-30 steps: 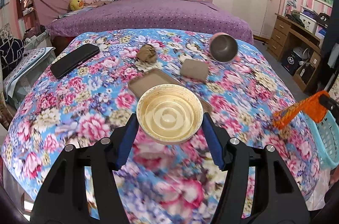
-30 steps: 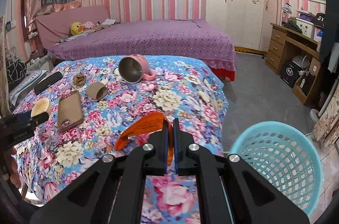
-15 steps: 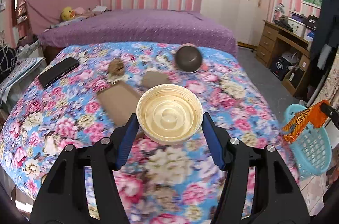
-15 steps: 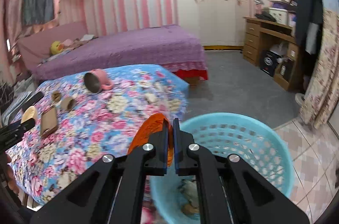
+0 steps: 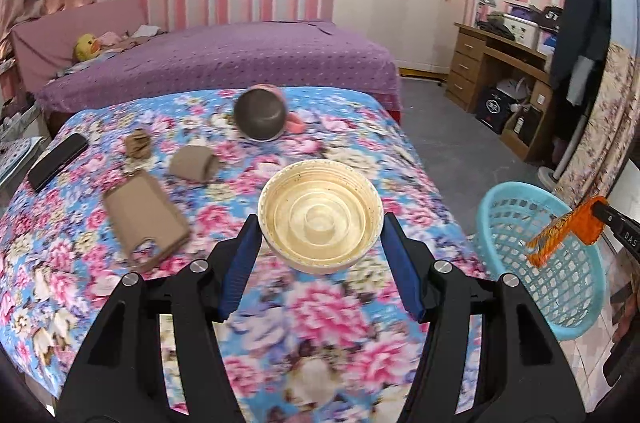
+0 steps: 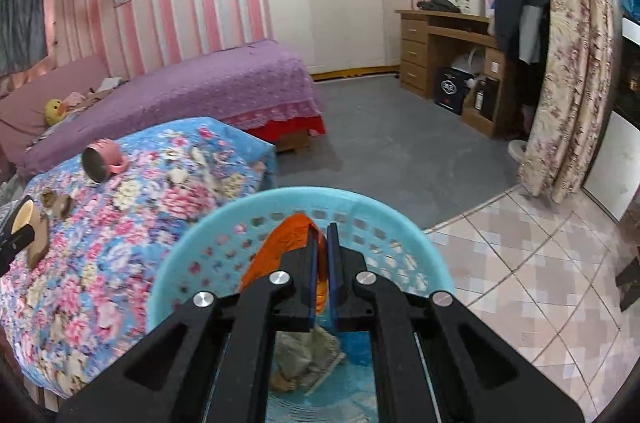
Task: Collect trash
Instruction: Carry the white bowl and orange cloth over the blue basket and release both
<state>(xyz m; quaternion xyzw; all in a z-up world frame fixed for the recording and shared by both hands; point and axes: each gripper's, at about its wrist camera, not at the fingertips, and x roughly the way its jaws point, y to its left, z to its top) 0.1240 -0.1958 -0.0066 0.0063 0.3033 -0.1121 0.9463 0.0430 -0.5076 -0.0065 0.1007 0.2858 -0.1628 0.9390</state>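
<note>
The right gripper (image 6: 322, 255) is pinched tight on an orange wrapper (image 6: 286, 243) above the blue basket (image 6: 192, 243), with crumpled trash (image 6: 304, 359) lying inside. The left gripper (image 5: 320, 247) clamps a cream plastic lid (image 5: 320, 219) half-wide over the floral bedspread (image 5: 80, 223); beyond lies a tipped pink mug (image 5: 262, 115).

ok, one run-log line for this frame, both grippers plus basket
left gripper: shut on cream lid, over floral bed | right gripper: shut on orange wrapper, over blue basket | basket: holds trash | wrapper: not yet released
</note>
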